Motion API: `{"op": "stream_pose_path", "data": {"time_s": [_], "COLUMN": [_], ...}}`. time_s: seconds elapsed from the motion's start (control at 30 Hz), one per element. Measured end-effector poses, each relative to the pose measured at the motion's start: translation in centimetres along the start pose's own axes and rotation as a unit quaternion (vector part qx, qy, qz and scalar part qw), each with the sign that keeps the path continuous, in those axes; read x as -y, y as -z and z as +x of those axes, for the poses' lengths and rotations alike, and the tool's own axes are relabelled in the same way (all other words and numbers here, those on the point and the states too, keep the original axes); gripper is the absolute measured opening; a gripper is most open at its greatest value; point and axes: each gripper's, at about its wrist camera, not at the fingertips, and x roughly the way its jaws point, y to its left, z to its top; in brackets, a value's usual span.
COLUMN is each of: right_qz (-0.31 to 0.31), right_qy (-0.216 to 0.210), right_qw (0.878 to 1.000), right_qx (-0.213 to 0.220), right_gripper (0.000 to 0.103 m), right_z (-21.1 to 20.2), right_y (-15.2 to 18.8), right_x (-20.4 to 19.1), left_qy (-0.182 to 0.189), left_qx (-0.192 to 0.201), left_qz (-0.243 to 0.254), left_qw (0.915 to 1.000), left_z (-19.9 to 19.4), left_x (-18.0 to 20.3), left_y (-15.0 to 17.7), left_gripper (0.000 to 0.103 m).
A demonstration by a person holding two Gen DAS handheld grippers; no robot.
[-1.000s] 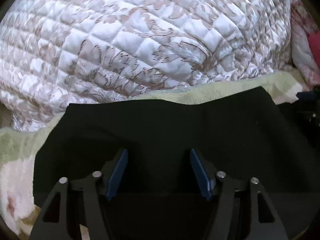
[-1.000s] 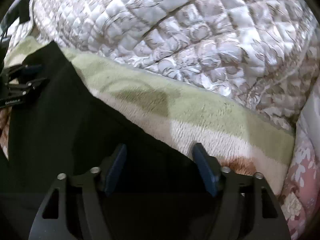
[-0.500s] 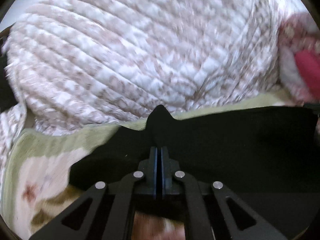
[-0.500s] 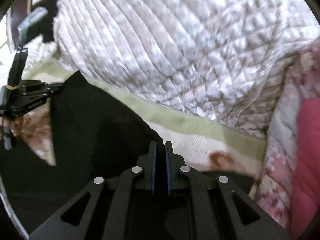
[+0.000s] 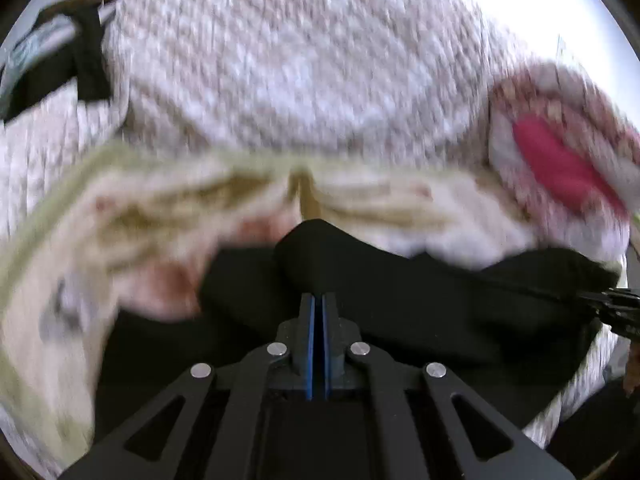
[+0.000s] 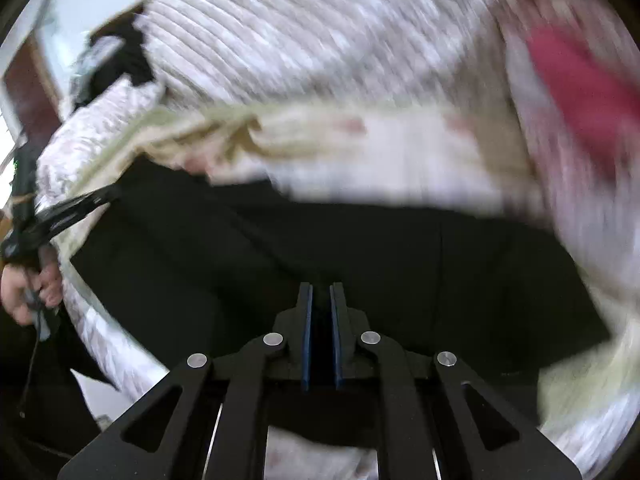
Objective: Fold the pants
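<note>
The black pants (image 5: 420,304) lie on a pale floral blanket (image 5: 120,220), with their far edge lifted off it. My left gripper (image 5: 319,300) is shut on that edge, and a peak of black cloth rises just past its blue pads. In the right wrist view the pants (image 6: 280,248) stretch across the middle, and my right gripper (image 6: 320,292) is shut on a fold of them, black cloth showing between the pads. The left gripper (image 6: 72,212) shows at the left edge there, held by a person's hand (image 6: 24,284). The right gripper's tip (image 5: 616,304) shows at the left wrist view's right edge.
A white and brown quilted bedspread (image 5: 300,60) is heaped behind the blanket. A pink and red floral pillow (image 5: 560,160) lies at the right. A dark strap or bag (image 5: 80,52) sits at the upper left. Both views are blurred by motion.
Both grippers went from open over the pants to shut on their edge. Both then pulled back with the cloth, baring more of the blanket beyond the pants.
</note>
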Motion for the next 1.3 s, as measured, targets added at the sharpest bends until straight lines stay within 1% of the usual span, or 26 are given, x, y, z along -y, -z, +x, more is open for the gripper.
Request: {"op": "stream_pose_path", "data": {"time_s": [0.07,0.1,0.13,0.2,0.27,0.33,0.37,0.4,0.43,0.47,0.5,0.57,0.6,0.67,0.7,0.8,0.83,0.87,0.9,0.93,1.0,1.07,1.1,1.17,1.23,1.3], "right_qz": [0.035,0.047,0.062,0.077,0.089,0.099,0.104,0.11,0.115,0.122,0.128,0.146,0.155,0.17,0.174,0.188,0.193,0.197,0.198,0.197,0.194,0.192,0.191,0.188,0.19,0.194], "right_qy": [-0.006,-0.007,-0.012,-0.019,-0.03,-0.042,-0.046,-0.046,-0.045,-0.043,-0.041,-0.04,-0.042,-0.044,-0.042,-0.042,-0.041,-0.042,-0.044,-0.045,-0.046,-0.05,-0.052,-0.054,-0.055,-0.057], "right_qw": [0.999,0.998,0.997,0.997,0.996,0.994,0.992,0.991,0.989,0.988,0.987,0.985,0.983,0.981,0.98,0.978,0.977,0.977,0.976,0.976,0.977,0.977,0.977,0.978,0.978,0.977], "right_qx": [-0.038,-0.042,-0.037,-0.024,0.003,0.034,0.053,0.068,0.078,0.086,0.088,0.086,0.085,0.084,0.085,0.082,0.079,0.076,0.076,0.076,0.076,0.077,0.078,0.078,0.072,0.065], "right_gripper": [0.009,0.011,0.016,0.018,0.021,0.025,0.031,0.035,0.044,0.046,0.046,0.046,0.046,0.046,0.046,0.046,0.046,0.046,0.046,0.046,0.046,0.046,0.046,0.046,0.046,0.046], "right_z": [1.0,1.1,0.8,0.0,-1.2,-2.4,-3.0,-3.3,-3.4,-3.4,-3.3,-2.8,-2.7,-2.6,-2.7,-2.6,-2.4,-2.3,-2.2,-2.2,-2.0,-1.9,-1.9,-1.9,-1.6,-1.3], "right_y": [2.3,2.9,3.4,3.8,3.8,3.8,3.8,3.7,3.6,3.6,3.6,3.9,4.1,4.5,4.8,5.5,5.5,5.5,5.5,5.4,5.3,5.2,5.3,5.4,5.7,6.0], "right_x": [0.4,0.6,0.7,0.7,0.6,0.5,0.5,0.6,0.7,0.8,0.9,1.2,1.4,1.7,1.9,2.5,2.7,2.8,2.8,2.8,2.6,2.2,2.0,1.7,1.4,1.1], "left_qy": [-0.012,-0.01,-0.009,-0.006,-0.007,-0.008,-0.009,-0.01,-0.011,-0.012,-0.011,-0.005,-0.01,-0.026,-0.026,-0.029,-0.03,-0.035,-0.04,-0.04,-0.041,-0.067,-0.085,-0.111,-0.133,-0.165], "left_qx": [-0.031,-0.044,-0.053,-0.059,-0.048,-0.03,-0.02,-0.013,-0.005,0.0,0.002,-0.003,-0.006,-0.031,-0.045,-0.097,-0.106,-0.1,-0.092,-0.085,-0.052,0.007,0.04,0.079,0.088,0.079], "left_qz": [-0.007,-0.01,-0.015,-0.027,-0.036,-0.042,-0.046,-0.049,-0.051,-0.053,-0.052,-0.03,-0.019,0.001,0.003,0.004,0.006,0.009,0.015,0.016,0.0,-0.015,-0.027,-0.062,-0.099,-0.122], "left_qw": [0.9994,0.9989,0.9984,0.9979,0.9982,0.9986,0.9987,0.9987,0.9986,0.9985,0.9986,0.9995,0.9997,0.9992,0.9986,0.9948,0.9939,0.9943,0.9949,0.9954,0.9978,0.9976,0.9952,0.9887,0.9822,0.9755], "left_z": [0.3,0.2,0.0,-0.8,-2.0,-3.0,-3.4,-3.5,-3.5,-3.3,-2.9,-1.3,-0.4,2.4,3.5,7.3,8.0,8.1,7.8,7.2,5.2,1.7,-0.4,-3.7,-5.6,-6.4], "left_x": [-0.4,-0.5,-0.7,-1.2,-1.5,-1.7,-1.9,-1.9,-2.1,-2.1,-2.1,-1.4,-1.2,-0.8,-1.0,-1.3,-1.3,-1.2,-1.1,-1.0,-1.3,-1.8,-2.3,-3.5,-5.1,-6.7], "left_y": [2.4,3.3,3.9,4.7,4.6,3.9,3.2,2.6,1.8,1.0,0.3,-1.4,-1.9,-2.9,-3.0,-3.0,-2.8,-2.7,-2.7,-2.8,-2.7,-2.2,-1.6,0.0,1.9,4.2], "left_gripper": [0.005,0.005,0.005,0.005,0.005,0.006,0.011,0.026,0.036,0.047,0.048,0.05,0.05,0.05,0.05,0.05,0.049,0.043,0.017,0.003,0.004,0.004,0.004,0.004,0.004,0.004]}}
